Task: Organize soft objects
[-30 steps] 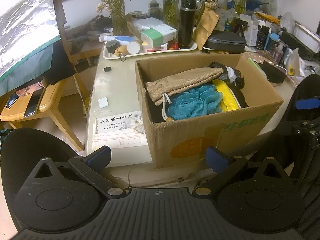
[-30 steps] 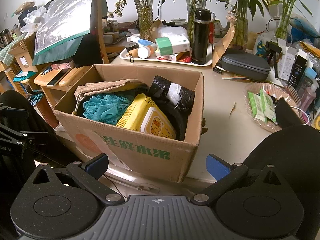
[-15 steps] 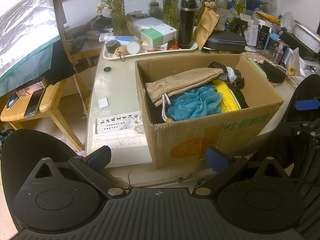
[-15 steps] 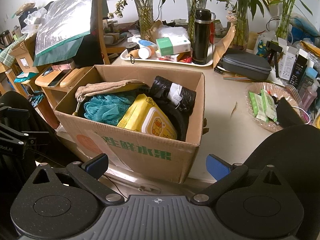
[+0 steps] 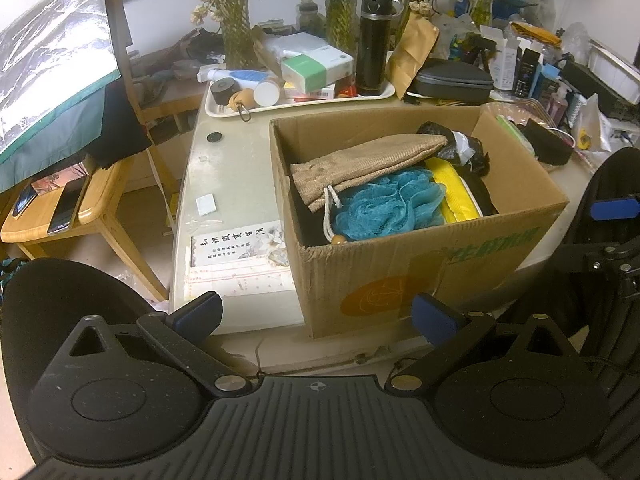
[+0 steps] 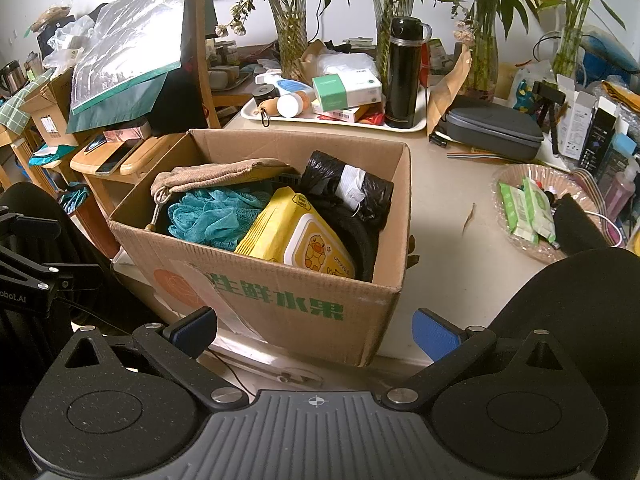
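Inside the cardboard box [image 6: 304,304] lie a burlap pouch [image 6: 216,174], teal loofah [image 6: 212,216] and yellow wipes pack [image 6: 296,236]; both tongs spread, empty.

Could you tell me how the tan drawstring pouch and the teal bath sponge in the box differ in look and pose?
The pouch is flat, woven, tan cloth; the sponge is a puffy ball of teal mesh. The pouch lies long and slanted toward the box's back wall, partly on top of the sponge, while the sponge sits bunched beneath it. The pouch has a white cord ending in a wooden bead; the sponge shows none. Both are soft and rest in the cardboard box.
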Motion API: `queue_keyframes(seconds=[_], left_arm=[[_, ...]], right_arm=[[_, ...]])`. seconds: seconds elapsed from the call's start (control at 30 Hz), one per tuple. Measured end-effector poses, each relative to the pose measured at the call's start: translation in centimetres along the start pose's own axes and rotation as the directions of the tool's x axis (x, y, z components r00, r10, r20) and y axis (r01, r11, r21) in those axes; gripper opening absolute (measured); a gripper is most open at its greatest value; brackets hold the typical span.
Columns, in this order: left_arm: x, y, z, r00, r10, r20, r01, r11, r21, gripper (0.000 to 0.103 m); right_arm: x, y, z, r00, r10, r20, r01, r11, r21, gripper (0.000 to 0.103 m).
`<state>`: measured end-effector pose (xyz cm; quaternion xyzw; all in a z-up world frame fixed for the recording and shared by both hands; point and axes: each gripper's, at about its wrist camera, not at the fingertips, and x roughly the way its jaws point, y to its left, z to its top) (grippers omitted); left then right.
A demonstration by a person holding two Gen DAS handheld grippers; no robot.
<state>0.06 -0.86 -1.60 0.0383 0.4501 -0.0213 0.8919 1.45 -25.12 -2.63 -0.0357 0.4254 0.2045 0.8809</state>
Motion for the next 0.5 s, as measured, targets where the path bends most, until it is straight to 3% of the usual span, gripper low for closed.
queue_keyframes(seconds=[0.5], left_arm=[[0.09, 0.06, -0.12, 1.0, -0.005, 0.009, 0.005, 1.0, -0.007, 0.103]], right_arm=[[0.4, 0.15, -0.06, 1.0, -0.003, -0.002, 0.003, 1.0, -0.001, 0.103]])
